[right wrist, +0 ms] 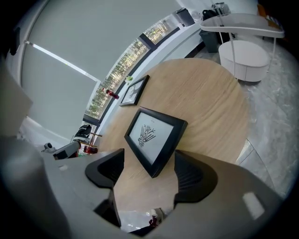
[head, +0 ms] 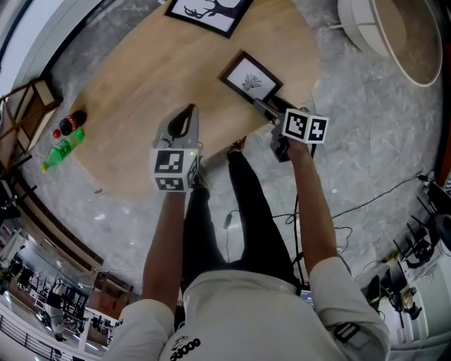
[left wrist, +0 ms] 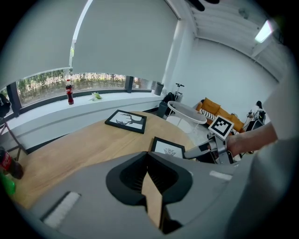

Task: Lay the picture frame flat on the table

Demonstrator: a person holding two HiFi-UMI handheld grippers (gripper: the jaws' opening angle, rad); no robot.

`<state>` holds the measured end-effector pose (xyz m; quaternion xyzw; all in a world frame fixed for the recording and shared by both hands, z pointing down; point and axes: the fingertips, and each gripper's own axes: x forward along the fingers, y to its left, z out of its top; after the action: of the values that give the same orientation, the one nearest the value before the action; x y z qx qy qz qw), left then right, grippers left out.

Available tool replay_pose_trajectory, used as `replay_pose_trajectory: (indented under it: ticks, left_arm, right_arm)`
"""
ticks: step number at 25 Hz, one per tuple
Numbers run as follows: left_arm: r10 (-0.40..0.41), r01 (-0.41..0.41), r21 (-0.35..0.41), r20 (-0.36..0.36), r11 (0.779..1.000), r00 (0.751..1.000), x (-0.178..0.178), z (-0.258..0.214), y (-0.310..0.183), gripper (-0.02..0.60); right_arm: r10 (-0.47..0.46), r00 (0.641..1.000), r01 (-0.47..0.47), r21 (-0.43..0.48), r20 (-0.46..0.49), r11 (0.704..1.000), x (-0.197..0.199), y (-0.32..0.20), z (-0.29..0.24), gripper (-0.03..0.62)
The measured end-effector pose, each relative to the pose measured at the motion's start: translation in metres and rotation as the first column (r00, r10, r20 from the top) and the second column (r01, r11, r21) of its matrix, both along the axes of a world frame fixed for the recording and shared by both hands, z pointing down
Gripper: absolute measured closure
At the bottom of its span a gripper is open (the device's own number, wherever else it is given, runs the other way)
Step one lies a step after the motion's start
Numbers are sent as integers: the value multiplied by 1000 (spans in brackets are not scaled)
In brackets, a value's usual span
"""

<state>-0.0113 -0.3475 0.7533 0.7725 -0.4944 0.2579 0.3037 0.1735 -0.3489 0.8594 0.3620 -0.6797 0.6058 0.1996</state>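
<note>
- While the small picture frame (head: 250,80) lies flat on the table (head: 141,84), close to its rim, R gripper (right wrist: 149,163) jaws stand wide apart w/ the frame's near corner between them, pads not pressing on it.
- L gripper (left wrist: 148,158) over table's near edge, jaws clenched together, nothing betw. them.
- Bigger deer-print frame (head: 208,10) flat at table's far side.

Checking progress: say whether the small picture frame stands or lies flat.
Flat: the small picture frame lies face up on the wooden table.
</note>
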Motion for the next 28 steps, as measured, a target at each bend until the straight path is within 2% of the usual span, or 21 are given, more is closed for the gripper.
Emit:
replay_pose_trajectory:
  ticks: [4,8,13,15,17,18,20,23,28]
  left_arm:
    - [8,-8,2,-1,1000,1000,-5,-8,12,572]
    - [14,-14,13,-9,1000,1000,-13,-30,25,572]
    - [26,-21,72,-62,997,998,-15,-87,35,572]
    - [52,-44,108,-69,993,996,-19,-117,42,572]
    - [75,-64,145,-73,987,995,-25,-148,50,571]
    - [86,-72,165,-75,984,993,-28,-164,53,572]
    - [109,-90,215,-77,972,991,-34,-195,56,572]
    - [137,-113,302,-62,947,989,-45,-241,57,572]
    - [137,-113,367,-41,923,990,-75,-306,98,571]
  right_arm:
    - [6,1000,-5,15,-18,1000,4,11,-18,261]
    - [-26,998,30,66,-59,997,7,32,-59,275]
    - [-19,976,68,222,-218,973,25,58,-142,358]
    - [4,964,71,273,-265,959,26,73,-179,381]
    - [46,950,58,318,-308,946,27,88,-217,434]
    - [72,942,47,342,-328,938,27,95,-235,463]
    - [132,926,23,401,-353,916,29,102,-273,481]
    - [216,906,-2,507,-363,862,29,101,-329,502]
    - [284,880,15,621,-380,784,14,133,-419,531]
